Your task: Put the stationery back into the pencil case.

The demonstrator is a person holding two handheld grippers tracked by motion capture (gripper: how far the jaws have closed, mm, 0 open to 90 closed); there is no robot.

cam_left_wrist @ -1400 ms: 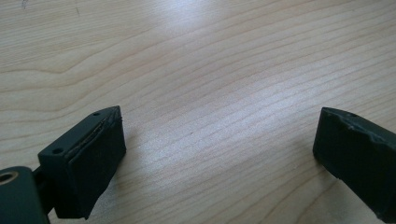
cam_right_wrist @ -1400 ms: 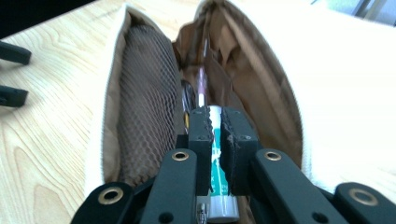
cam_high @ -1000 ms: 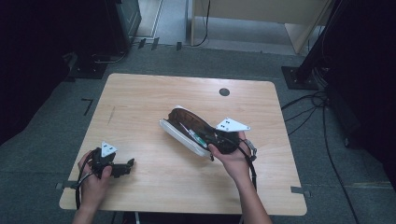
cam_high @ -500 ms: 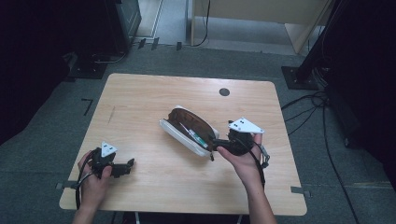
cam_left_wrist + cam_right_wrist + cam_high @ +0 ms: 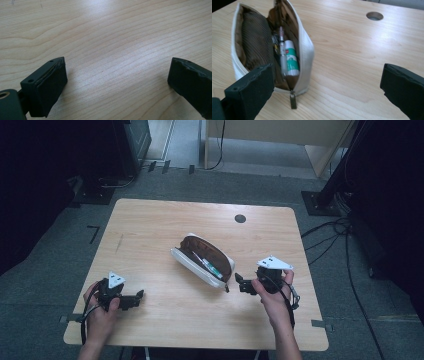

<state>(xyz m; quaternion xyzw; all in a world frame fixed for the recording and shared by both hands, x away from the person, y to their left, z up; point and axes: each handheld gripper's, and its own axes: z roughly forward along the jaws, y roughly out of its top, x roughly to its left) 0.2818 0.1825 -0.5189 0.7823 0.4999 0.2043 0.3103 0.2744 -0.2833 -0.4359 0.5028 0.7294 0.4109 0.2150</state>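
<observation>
- Two grippers are on hand, both empty: the right gripper [image 5: 239, 283] sits just off the pouch's [image 5: 202, 261] near end with its fingers [image 5: 249, 92] spread wide, and the left gripper [image 5: 137, 297] rests low over bare desk [image 5: 150, 225] near the front left corner, its fingers [image 5: 46, 87] equally wide.
- The pouch lies near the middle of the desk, unzipped, mouth gaping, with a pen [image 5: 282, 53] and a green-and-white tube [image 5: 292, 58] inside.
- The zipper pull [image 5: 293, 100] hangs at the closed end nearest the right gripper; judging by this, the step in hand is likely to close the pouch or take something from it.
- To zip well, bring the right fingers down narrow on the small pull itself, not the fabric beside it.
- The left gripper is well apart from the pouch; it would help to bring it over and pin the far end, since the soft pouch will likely slide or buckle when pulled.
- Keep the pen and tube tucked below the zipper line so they do not jam the track.
</observation>
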